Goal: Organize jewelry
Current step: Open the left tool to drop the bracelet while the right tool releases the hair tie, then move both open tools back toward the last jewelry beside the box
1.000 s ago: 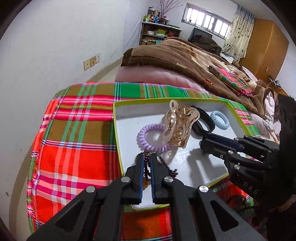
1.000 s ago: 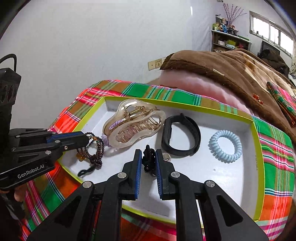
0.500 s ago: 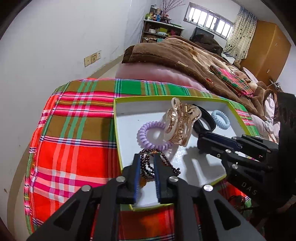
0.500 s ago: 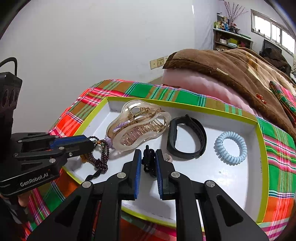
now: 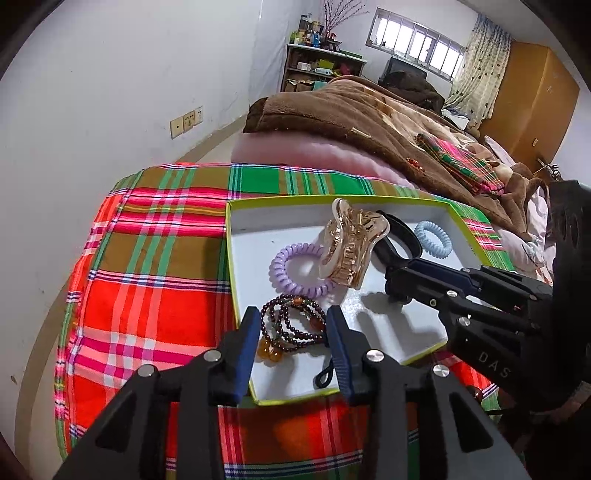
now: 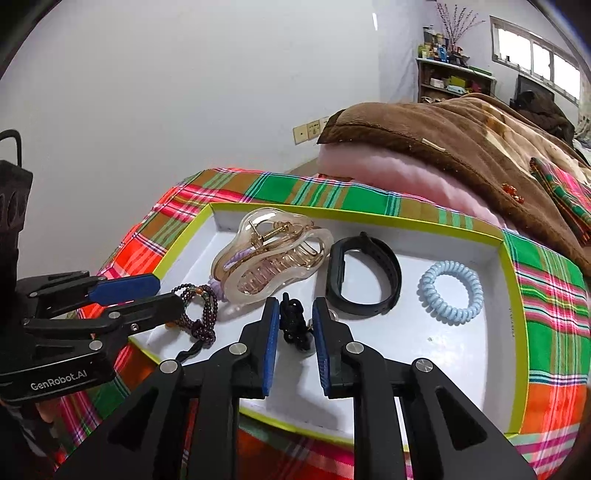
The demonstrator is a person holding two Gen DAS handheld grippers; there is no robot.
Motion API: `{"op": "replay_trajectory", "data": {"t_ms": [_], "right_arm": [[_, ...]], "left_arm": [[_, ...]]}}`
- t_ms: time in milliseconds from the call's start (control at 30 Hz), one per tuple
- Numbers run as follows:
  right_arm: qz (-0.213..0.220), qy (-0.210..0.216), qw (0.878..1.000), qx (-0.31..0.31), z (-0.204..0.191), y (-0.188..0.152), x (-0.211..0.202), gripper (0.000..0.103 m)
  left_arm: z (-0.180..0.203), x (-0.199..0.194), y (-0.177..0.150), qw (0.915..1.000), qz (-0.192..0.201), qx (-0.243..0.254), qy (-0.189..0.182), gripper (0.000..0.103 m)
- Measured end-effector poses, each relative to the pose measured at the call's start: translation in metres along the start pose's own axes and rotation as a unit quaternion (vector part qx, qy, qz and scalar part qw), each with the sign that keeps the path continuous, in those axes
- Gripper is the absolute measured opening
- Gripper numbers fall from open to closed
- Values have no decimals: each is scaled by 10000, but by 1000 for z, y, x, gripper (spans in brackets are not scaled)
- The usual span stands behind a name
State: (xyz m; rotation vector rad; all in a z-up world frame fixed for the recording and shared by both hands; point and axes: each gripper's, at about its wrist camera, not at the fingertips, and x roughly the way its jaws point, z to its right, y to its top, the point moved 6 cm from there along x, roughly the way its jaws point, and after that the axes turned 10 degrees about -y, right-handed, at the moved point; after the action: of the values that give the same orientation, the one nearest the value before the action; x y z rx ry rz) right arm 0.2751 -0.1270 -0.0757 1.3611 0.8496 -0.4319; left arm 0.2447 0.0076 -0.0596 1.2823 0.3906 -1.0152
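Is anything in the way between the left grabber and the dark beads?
No. The bead bracelet lies in the tray right between the left gripper fingers, whose jaws are opening, with nothing between them.

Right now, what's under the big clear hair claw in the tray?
The purple coil hair tie lies partly under the hair claw; its loop shows through the clear shell. Anything else beneath is hidden.

Purple coil tie [image 6: 218, 286] mostly hidden behind hair claw [image 6: 273, 254] (rt view); shelf items [image 5: 317, 31] too small to ID.
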Motion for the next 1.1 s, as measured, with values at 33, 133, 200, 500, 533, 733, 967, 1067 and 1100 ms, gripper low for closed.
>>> {"op": "replay_trajectory", "data": {"t_ms": [33, 133, 200, 500, 533, 733, 967, 1067, 1100], "right_arm": [[12, -1, 10000, 11, 0, 0, -1, 19], [46, -29, 10000, 23, 0, 0, -6, 20], [72, -26, 10000, 40, 1, 0, -10, 20], [330, -31, 9993, 183, 7, -4, -39, 48], [368, -31, 9991, 192, 8, -5, -43, 48], [537, -103, 9981, 297, 20, -15, -67, 48], [666, -242, 9964, 458, 39, -36, -93, 48], [768, -405, 9951, 471, 48, -46, -106, 48], [787, -459, 9947, 481, 51, -50, -110, 48]], "left_arm": [[1, -1, 0, 10000, -1, 12, -2, 40], [3, -4, -3, 10000, -2, 27, 26, 42], [3, -6, -3, 10000, 11, 8, 61, 43], [14, -21, -9, 9999, 106, 72, 111, 50], [17, -23, -10, 9998, 123, 89, 117, 50], [31, -34, -20, 9997, 196, 126, 48, 52], [45, -43, -35, 9996, 228, 147, -68, 55], [51, -45, -41, 9994, 240, 126, -195, 57], [53, -45, -43, 9993, 248, 113, -253, 57]]}}
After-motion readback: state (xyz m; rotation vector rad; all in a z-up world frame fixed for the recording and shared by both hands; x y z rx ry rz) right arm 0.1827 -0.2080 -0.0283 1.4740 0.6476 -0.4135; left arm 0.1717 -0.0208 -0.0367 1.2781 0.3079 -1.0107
